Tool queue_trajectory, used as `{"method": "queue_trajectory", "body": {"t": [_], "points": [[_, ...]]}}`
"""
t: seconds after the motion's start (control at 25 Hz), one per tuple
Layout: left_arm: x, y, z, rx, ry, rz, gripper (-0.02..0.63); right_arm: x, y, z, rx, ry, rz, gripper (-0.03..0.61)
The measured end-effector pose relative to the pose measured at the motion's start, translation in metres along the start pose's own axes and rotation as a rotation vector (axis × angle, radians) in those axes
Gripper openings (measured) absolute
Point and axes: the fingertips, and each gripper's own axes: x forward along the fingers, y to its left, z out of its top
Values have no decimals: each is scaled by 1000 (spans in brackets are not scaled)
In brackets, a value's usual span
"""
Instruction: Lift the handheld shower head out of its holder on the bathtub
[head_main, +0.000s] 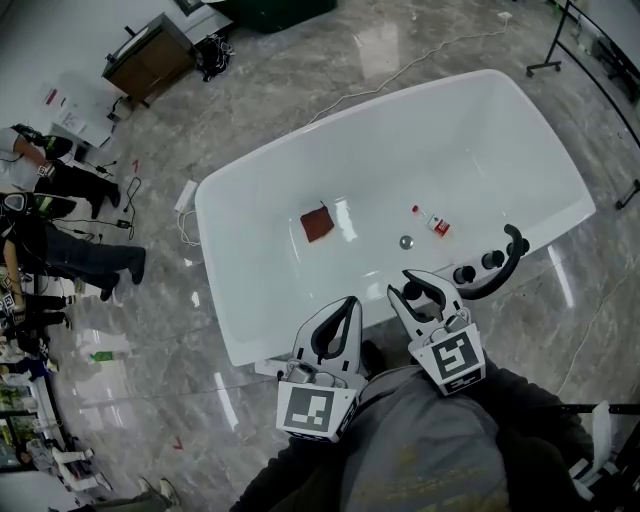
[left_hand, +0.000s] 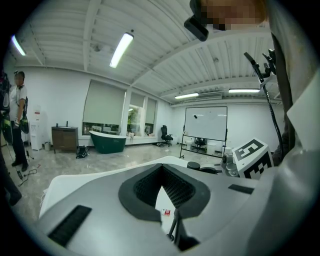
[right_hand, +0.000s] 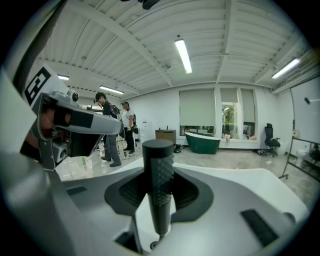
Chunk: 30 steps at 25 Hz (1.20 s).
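The black shower head handle (right_hand: 159, 170), with a knurled grip, stands upright between the jaws of my right gripper (right_hand: 159, 182), which is shut on it. Its tapered lower end hangs just above a small ring at the tub's rim. From the head view the right gripper (head_main: 420, 288) is at the near rim of the white bathtub (head_main: 520, 130), with the handle's top (head_main: 411, 291) showing between its fingers. My left gripper (head_main: 350, 303) hovers beside it to the left over the same rim, shut and holding nothing. Through the left gripper's (left_hand: 162, 172) pads only the tub's inside shows.
A curved black spout (head_main: 510, 258) and two black knobs (head_main: 478, 267) stand on the rim right of the right gripper. In the tub lie a red-brown cloth (head_main: 317, 223), a small red-and-white item (head_main: 437, 223) and the drain (head_main: 406, 241). People (head_main: 60, 215) stand on the marble floor at left.
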Motion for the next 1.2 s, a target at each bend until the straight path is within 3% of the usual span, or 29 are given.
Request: {"method": "queue_trajectory", "body": {"t": [1.2], "points": [[-24,-11,18,51,-68,-8,2,-23,14,34,-56,-99,-24,129]]}}
